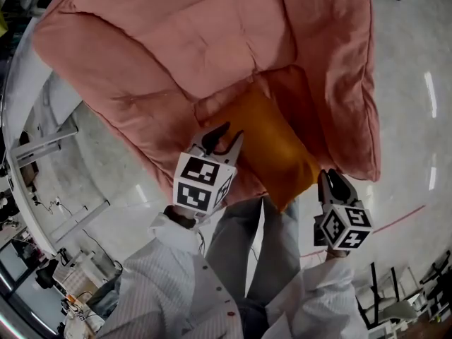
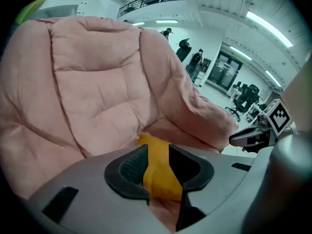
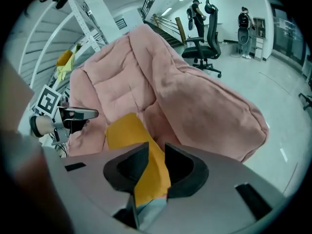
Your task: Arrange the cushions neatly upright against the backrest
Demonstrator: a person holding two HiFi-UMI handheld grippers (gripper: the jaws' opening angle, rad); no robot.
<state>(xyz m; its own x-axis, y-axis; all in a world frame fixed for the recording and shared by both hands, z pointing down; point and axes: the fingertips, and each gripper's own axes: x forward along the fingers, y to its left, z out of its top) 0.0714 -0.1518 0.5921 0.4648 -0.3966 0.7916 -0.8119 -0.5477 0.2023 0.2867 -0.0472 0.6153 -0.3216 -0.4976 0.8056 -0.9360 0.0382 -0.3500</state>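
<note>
L hand-held gripper (image 1: 229,136) & R hand-held gripper (image 1: 330,179) tilt down, jaws apart.

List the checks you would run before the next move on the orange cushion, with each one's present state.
1. Orange cushion in view: ok, on the seat of the pink armchair.
2. Cushion upright against the backrest: not ok, it lies on the seat.
3. Left gripper jaws apart, nothing gripped: ok.
4. Right gripper jaws apart, nothing gripped: ok.
5. Both grippers lined up on the cushion: ok, it shows through both gaps.
6. Pads touching the cushion: cannot tell.
</note>
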